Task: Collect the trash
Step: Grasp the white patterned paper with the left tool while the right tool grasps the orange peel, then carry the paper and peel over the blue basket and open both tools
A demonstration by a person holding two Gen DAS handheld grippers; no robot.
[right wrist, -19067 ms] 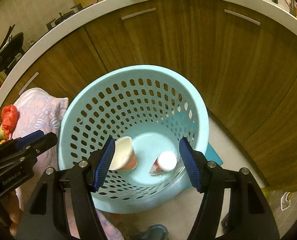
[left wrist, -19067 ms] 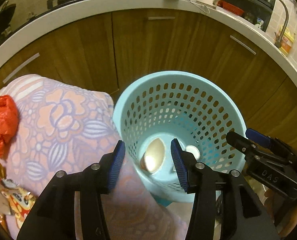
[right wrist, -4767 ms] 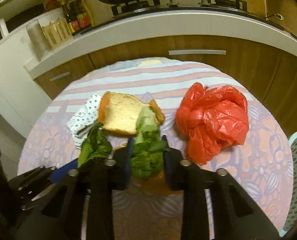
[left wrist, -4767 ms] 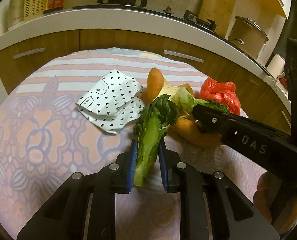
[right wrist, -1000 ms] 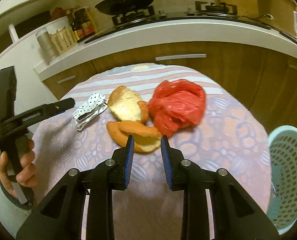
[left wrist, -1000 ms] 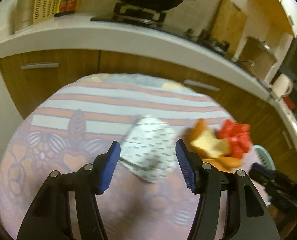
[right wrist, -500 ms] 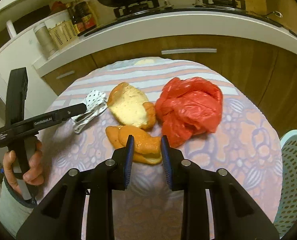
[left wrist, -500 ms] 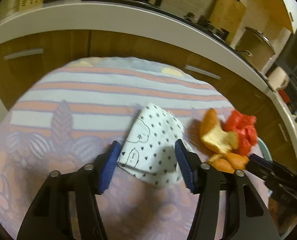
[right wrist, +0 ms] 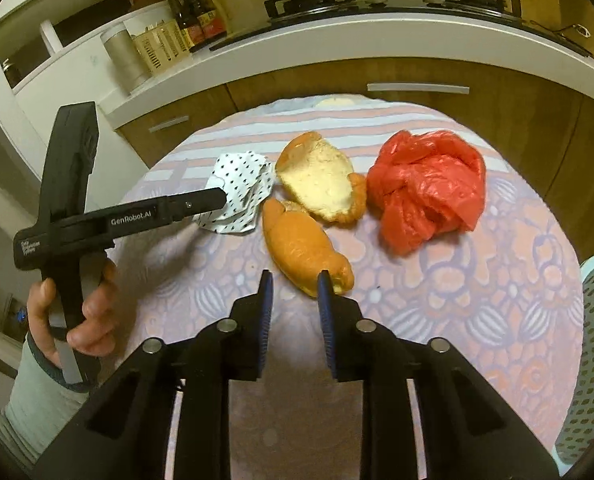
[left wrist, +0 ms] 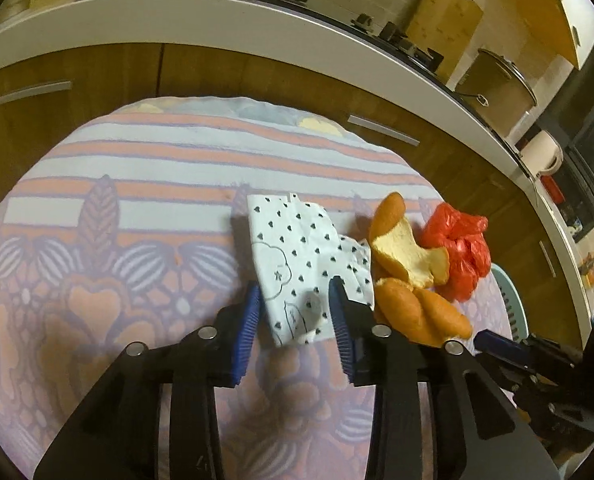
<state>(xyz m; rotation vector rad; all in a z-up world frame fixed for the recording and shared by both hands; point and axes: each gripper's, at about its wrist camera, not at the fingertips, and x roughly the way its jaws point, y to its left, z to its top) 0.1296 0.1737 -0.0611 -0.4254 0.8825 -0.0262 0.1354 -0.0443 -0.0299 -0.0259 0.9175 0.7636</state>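
Note:
A white paper wrapper with black dots [left wrist: 297, 248] lies on the floral tablecloth [left wrist: 97, 280]. My left gripper [left wrist: 295, 304] straddles its near end. The jaws are closing, and I cannot see the pads squeezing the wrapper. Right of it lie two orange peel pieces [left wrist: 405, 248] and a crumpled red plastic bag [left wrist: 461, 248]. In the right wrist view, my right gripper [right wrist: 294, 282] is opening with nothing between its fingers. Its right fingertip sits at the near end of the lower peel piece [right wrist: 301, 244]. The upper peel [right wrist: 317, 184] shows white pith beside the bag [right wrist: 425, 188].
A light blue perforated basket [right wrist: 593, 340] stands off the table's right side. Behind the table run wooden cabinets and a white counter [right wrist: 337, 60] with a stove, bottles and a pan. A hand [right wrist: 77, 312] holds the left gripper [right wrist: 217, 200] over the wrapper [right wrist: 241, 188].
The left gripper tipped down onto the dotted wrapper and its jaws narrowed around it. The right gripper slid left of the lower peel's near end and its jaws widened.

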